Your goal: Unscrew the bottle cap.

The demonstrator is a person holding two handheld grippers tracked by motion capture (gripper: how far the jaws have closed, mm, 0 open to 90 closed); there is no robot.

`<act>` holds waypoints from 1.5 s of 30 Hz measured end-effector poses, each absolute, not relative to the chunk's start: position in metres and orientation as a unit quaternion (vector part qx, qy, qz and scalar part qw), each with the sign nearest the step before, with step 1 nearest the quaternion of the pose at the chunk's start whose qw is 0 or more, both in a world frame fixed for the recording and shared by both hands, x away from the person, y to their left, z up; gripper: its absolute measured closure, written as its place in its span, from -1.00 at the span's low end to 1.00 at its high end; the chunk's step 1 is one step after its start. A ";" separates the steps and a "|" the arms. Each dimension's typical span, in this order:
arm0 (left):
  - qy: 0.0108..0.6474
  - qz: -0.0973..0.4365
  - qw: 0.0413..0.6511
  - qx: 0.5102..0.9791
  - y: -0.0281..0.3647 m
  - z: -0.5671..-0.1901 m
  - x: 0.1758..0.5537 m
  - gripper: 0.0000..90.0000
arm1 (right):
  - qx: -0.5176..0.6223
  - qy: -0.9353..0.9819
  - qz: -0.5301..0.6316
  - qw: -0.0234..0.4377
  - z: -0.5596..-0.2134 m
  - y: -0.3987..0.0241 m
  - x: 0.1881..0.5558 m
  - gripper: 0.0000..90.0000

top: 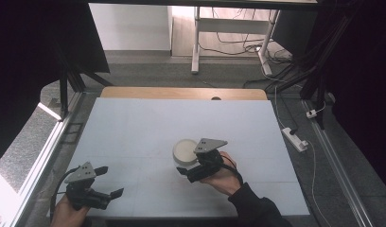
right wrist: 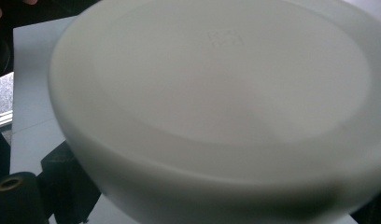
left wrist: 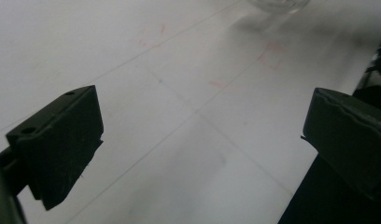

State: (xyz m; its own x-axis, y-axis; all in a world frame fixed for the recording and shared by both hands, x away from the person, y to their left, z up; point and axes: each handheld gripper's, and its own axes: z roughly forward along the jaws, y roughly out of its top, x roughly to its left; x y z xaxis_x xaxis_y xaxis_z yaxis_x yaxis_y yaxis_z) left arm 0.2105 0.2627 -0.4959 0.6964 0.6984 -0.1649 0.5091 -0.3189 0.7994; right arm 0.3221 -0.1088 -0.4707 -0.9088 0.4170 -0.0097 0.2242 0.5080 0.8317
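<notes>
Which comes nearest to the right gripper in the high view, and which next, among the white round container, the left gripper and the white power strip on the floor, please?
Measured from the right gripper:
1. White round container, right against it, mid-table.
2. Left gripper, at the table's near left corner, well apart.
3. White power strip, off the table on the floor at the right; it looks farthest, though not by much.

White table (top: 134, 127), grey floor (top: 148, 71), black curtains (top: 25, 56), white power strip (top: 295, 138).

My right gripper (top: 187, 169) jaws sit hidden behind the blurred white lid (right wrist: 216, 107), which runs off frame at right. In the left gripper view a glass thing (left wrist: 277, 4) is cut off at the top; can't identify it.
</notes>
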 end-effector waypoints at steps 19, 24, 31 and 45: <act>0.303 0.114 0.462 0.826 0.218 -0.471 0.254 -1.00 | 0.179 0.860 0.467 0.100 -0.469 -0.109 0.320 -0.86; 0.295 0.109 0.455 0.833 0.207 -0.461 0.261 -1.00 | 0.178 0.861 0.466 0.100 -0.470 -0.109 0.319 -0.86; 0.265 0.107 0.466 0.838 0.192 -0.447 0.271 -1.00 | 0.173 0.862 0.466 0.096 -0.470 -0.107 0.318 -0.86; 0.214 0.085 0.481 0.846 0.158 -0.434 0.297 -1.00 | 0.167 0.863 0.467 0.093 -0.470 -0.106 0.317 -0.86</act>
